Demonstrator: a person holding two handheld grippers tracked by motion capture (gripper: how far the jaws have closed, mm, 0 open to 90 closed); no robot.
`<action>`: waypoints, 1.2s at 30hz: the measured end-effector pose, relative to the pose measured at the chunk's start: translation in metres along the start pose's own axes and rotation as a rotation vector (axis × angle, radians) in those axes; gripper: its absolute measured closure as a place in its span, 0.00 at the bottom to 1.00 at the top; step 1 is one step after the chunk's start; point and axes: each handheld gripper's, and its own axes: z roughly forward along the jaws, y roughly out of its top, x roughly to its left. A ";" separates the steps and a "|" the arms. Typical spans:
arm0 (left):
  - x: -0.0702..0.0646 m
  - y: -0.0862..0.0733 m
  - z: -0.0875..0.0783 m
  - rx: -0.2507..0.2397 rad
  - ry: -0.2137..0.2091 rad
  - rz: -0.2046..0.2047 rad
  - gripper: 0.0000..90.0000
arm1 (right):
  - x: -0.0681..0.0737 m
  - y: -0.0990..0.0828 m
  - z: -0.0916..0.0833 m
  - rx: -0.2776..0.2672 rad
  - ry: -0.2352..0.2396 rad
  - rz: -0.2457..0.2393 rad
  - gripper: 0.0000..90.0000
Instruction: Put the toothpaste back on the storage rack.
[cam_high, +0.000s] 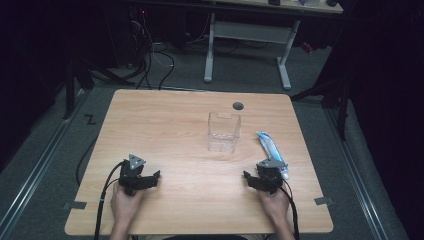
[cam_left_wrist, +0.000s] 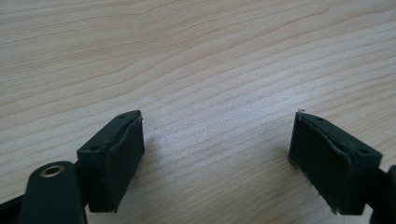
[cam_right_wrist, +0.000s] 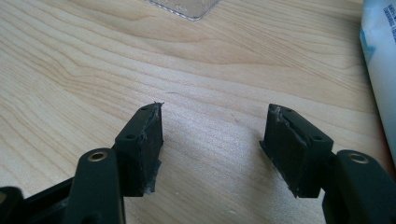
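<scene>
You rest both grippers on the tabletop (cam_high: 175, 125), jaws apart and empty. Next, reach your right gripper (cam_high: 262, 181) to the toothpaste tube (cam_high: 270, 146) beside it, likely for the clear box (cam_high: 224, 131).

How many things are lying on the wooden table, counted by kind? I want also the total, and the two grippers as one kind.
Clear plastic box: 1
White and blue tube: 1
Black grippers, both open, left gripper and right gripper: 2
Total: 4
</scene>
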 end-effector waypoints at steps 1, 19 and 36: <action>0.000 0.000 0.000 0.000 0.000 0.000 0.21 | 0.000 0.000 0.000 -0.001 -0.001 -0.001 0.42; 0.000 0.000 0.000 0.000 0.000 0.000 0.21 | 0.002 -0.001 -0.001 0.001 -0.009 0.006 0.41; 0.000 0.000 0.000 0.001 0.000 0.001 0.20 | 0.004 -0.003 -0.004 -0.006 -0.033 0.034 0.49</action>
